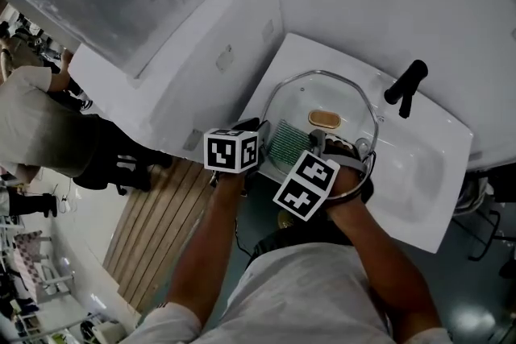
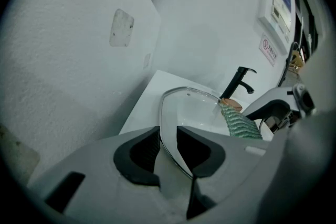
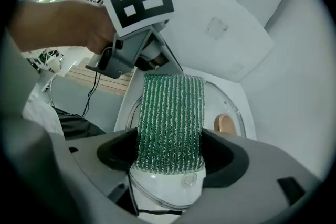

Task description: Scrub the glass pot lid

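The round glass pot lid stands tilted over the white sink. My left gripper is shut on its metal rim at the near left edge; in the left gripper view the rim runs between the two black pads. My right gripper is shut on a green ribbed scrub pad, which lies against the glass. In the right gripper view the pad fills the gap between the jaws, with the lid behind it and my left gripper above.
A black tap stands at the sink's far right. A copper drain shows through the glass. A white angled panel rises left of the sink. A person stands at the far left by wooden slats.
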`<action>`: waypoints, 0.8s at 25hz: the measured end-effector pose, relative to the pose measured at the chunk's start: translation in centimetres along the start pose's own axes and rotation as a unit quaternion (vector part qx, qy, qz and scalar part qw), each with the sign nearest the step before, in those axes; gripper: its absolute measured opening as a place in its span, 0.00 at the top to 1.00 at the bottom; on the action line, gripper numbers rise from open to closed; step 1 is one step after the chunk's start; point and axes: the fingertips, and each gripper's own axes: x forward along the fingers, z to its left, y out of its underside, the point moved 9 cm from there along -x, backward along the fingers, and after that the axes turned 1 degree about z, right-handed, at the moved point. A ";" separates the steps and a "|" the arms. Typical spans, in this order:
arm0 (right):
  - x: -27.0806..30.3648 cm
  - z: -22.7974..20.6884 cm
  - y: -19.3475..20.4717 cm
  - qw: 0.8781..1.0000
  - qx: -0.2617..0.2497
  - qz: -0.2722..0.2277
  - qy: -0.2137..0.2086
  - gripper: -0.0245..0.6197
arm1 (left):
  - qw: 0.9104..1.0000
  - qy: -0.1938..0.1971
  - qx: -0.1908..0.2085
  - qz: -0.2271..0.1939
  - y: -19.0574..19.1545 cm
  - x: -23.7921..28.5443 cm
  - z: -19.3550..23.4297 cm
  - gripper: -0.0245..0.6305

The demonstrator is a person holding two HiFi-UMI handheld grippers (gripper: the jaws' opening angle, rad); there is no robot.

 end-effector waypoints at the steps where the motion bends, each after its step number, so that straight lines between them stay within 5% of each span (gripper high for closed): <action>1: 0.1 0.0 0.2 1.000 0.006 -0.004 -0.002 0.42 | 1.000 0.000 0.001 0.000 0.0 0.0 0.0 0.79; 12: -3.0 -2.5 5.2 0.989 0.112 -0.091 0.010 0.42 | 1.000 0.000 0.004 0.001 -0.1 0.0 -0.1 0.79; 20: -2.4 -5.5 11.6 0.945 0.285 -0.157 -0.032 0.42 | 1.000 0.000 0.004 0.001 -0.1 0.0 -0.1 0.79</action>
